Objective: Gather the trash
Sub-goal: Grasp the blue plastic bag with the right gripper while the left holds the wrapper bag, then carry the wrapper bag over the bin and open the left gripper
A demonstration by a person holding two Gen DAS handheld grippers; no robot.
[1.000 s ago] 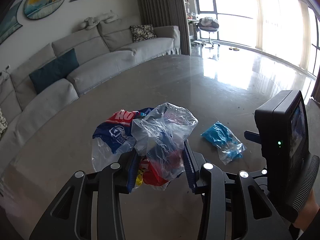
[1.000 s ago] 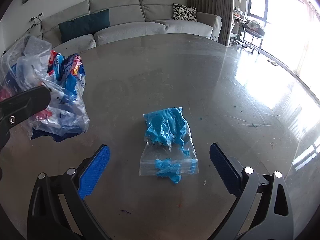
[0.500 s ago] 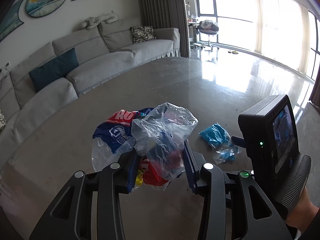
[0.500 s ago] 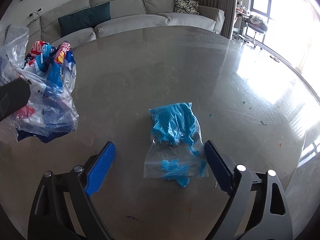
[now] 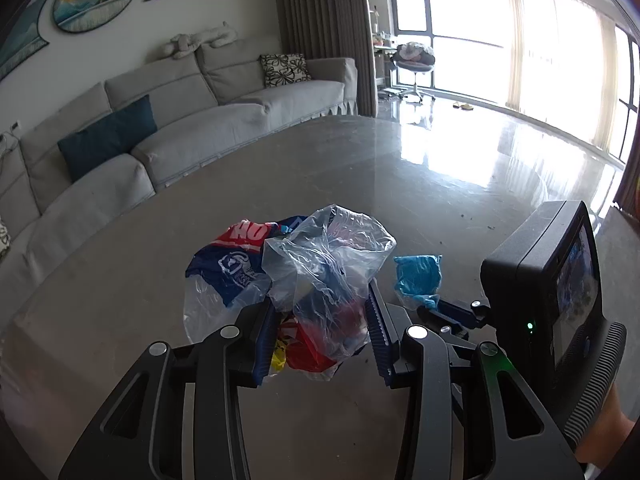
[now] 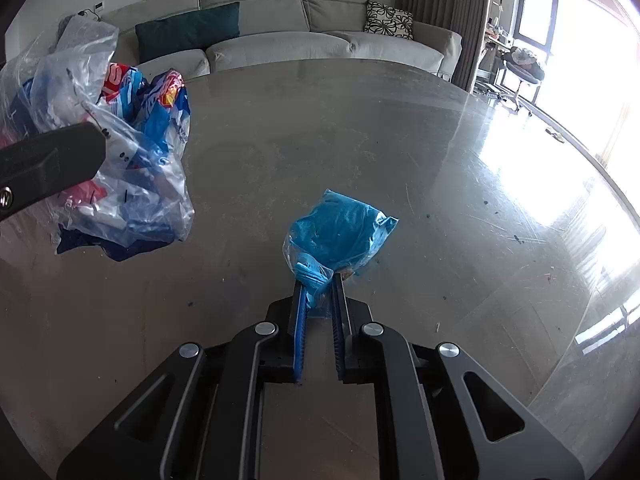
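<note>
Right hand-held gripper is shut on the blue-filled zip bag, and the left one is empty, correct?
Not quite. The left hand-held gripper is not empty: the left wrist view shows it clamped on a clear bag of wrappers. The right hand-held gripper is indeed shut on the blue-filled zip bag.

Each camera sits just behind its own gripper, looking forward and down along the two fingers at a round table [image 5: 400, 184]. The left view looks close over the left gripper [image 5: 322, 320] toward a grey sofa [image 5: 192, 120] and bright windows on the right. The right view looks close over the right gripper [image 6: 318, 280] toward the same sofa [image 6: 280, 36]. Both share the tabletop, the clear bag of wrappers [image 5: 320, 276] [image 6: 116, 160] and the blue bag [image 5: 418, 276] [image 6: 340, 232]. The left view also catches the right gripper's body at its right edge.
</note>
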